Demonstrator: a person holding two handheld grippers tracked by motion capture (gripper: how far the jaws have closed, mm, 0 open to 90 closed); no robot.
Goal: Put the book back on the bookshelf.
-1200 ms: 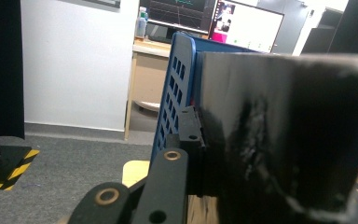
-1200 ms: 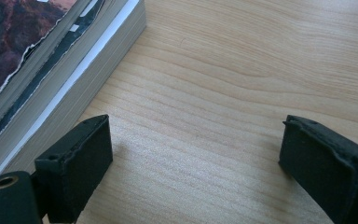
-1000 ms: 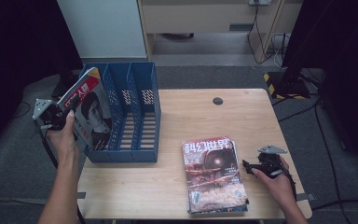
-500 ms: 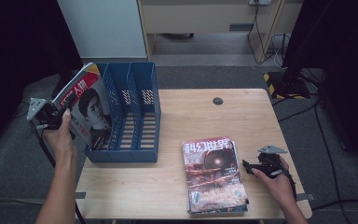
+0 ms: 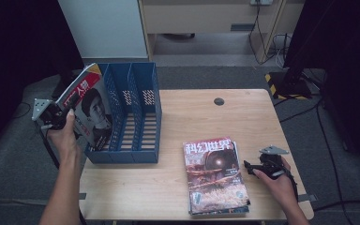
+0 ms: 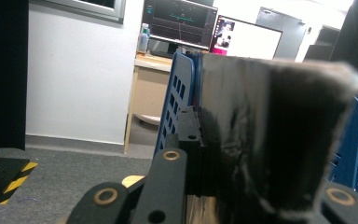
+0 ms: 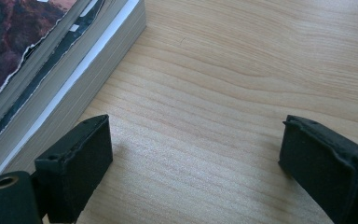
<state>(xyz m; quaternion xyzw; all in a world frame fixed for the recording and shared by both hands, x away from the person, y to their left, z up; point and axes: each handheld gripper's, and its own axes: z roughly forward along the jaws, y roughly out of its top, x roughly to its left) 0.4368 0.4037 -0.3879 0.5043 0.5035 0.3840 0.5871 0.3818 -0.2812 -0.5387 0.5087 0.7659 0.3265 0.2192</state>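
My left gripper (image 5: 65, 114) is shut on the edge of a magazine (image 5: 88, 110) with a red title and a portrait on its cover. It holds the magazine tilted against the left side of a blue three-slot file rack (image 5: 136, 112). The left gripper view has the gripper (image 6: 223, 158) clamped on the dark, curled magazine (image 6: 270, 135), with the rack (image 6: 175, 100) just behind. My right gripper (image 5: 248, 166) rests open on the table, right of a stack of magazines (image 5: 213, 176). Seen from the right gripper (image 7: 200, 163), bare wood lies between the jaws and the stack (image 7: 51, 65) is upper left.
The wooden table (image 5: 201, 117) has a round cable hole (image 5: 219, 101) near its far edge. A white cabinet (image 5: 105, 28) and a desk stand beyond it. Grey carpet surrounds the table, and cables (image 5: 272, 42) trail at the back right.
The left hand has turned the magazine so its cover faces up and towards me more, and raised it slightly at the rack's left side. The right gripper has stayed still.
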